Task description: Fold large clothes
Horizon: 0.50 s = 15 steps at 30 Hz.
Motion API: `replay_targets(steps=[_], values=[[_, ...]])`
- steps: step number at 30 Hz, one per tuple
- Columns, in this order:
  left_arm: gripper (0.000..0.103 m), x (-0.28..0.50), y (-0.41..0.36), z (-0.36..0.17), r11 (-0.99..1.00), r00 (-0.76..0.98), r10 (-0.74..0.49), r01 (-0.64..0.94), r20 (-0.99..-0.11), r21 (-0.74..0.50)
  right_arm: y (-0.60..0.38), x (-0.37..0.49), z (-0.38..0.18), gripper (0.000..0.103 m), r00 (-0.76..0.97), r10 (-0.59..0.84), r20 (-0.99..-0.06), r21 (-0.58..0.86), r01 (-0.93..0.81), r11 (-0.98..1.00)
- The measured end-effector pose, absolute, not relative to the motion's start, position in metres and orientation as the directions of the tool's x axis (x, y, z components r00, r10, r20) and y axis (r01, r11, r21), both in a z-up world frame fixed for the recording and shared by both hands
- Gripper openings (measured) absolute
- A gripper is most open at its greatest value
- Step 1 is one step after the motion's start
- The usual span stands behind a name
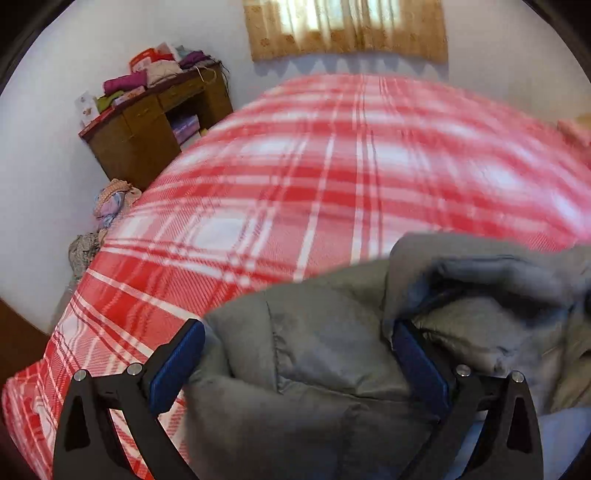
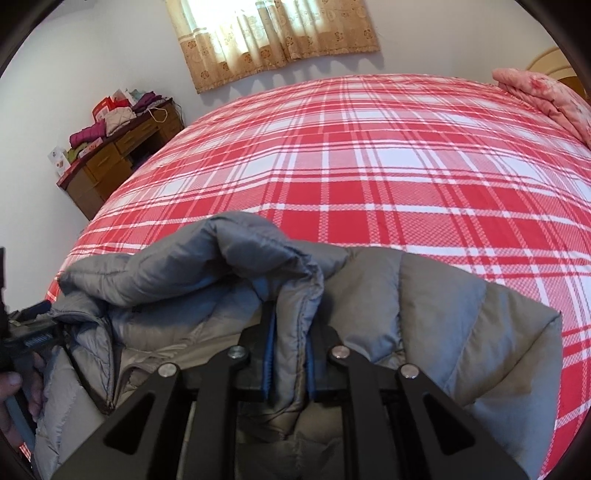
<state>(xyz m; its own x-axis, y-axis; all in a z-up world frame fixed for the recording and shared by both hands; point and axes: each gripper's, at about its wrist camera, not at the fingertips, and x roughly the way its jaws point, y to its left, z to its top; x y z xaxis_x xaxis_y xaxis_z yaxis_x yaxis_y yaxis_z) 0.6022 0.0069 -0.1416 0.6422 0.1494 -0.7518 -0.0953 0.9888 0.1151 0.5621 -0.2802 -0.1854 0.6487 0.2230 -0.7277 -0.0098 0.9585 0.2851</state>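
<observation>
A grey padded jacket [image 1: 317,354] lies bunched at the near edge of a bed with a red and white plaid cover [image 1: 332,177]. My left gripper [image 1: 299,343] is open, its blue pads standing wide apart on either side of a thick fold of the jacket. In the right wrist view the jacket [image 2: 461,325] spreads across the near bed [image 2: 388,166]. My right gripper [image 2: 288,354] is shut on a raised fold of the jacket's edge, which arches up above the fingers. The left gripper [image 2: 33,339] shows at the far left edge.
A wooden desk [image 1: 147,136] piled with folded clothes and boxes stands at the far left against the wall. Bags and cloth [image 1: 107,210] lie on the floor beside the bed. A pink quilt [image 2: 546,99] lies at the bed's far right. A curtained window [image 2: 273,33] is behind.
</observation>
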Motion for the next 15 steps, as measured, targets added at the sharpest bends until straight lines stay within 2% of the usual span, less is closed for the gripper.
replay_targets(steps=[4, 7, 11, 15], values=[[0.102, 0.599, 0.012, -0.088, 0.993, 0.75, 0.1, -0.121, -0.654, 0.012, -0.28, 0.563, -0.186, 0.014, 0.648, 0.23, -0.726, 0.293, -0.011, 0.956], [0.102, 0.618, 0.007, -0.072, 0.988, 0.768, 0.126, -0.152, -0.628, 0.012, -0.28, 0.563, -0.186, 0.014, 0.649, 0.228, -0.726, 0.291, -0.012, 0.957], [0.102, 0.646, -0.009, -0.101, 0.983, 0.71, 0.184, -0.148, -0.68, 0.112, -0.28, 0.563, -0.186, 0.014, 0.651, 0.229, -0.724, 0.292, -0.012, 0.956], [0.102, 0.628, -0.014, -0.143, 0.98, 0.667, 0.193, -0.098, -0.72, 0.172, -0.28, 0.562, -0.186, 0.014, 0.651, 0.234, -0.722, 0.297, -0.013, 0.955]])
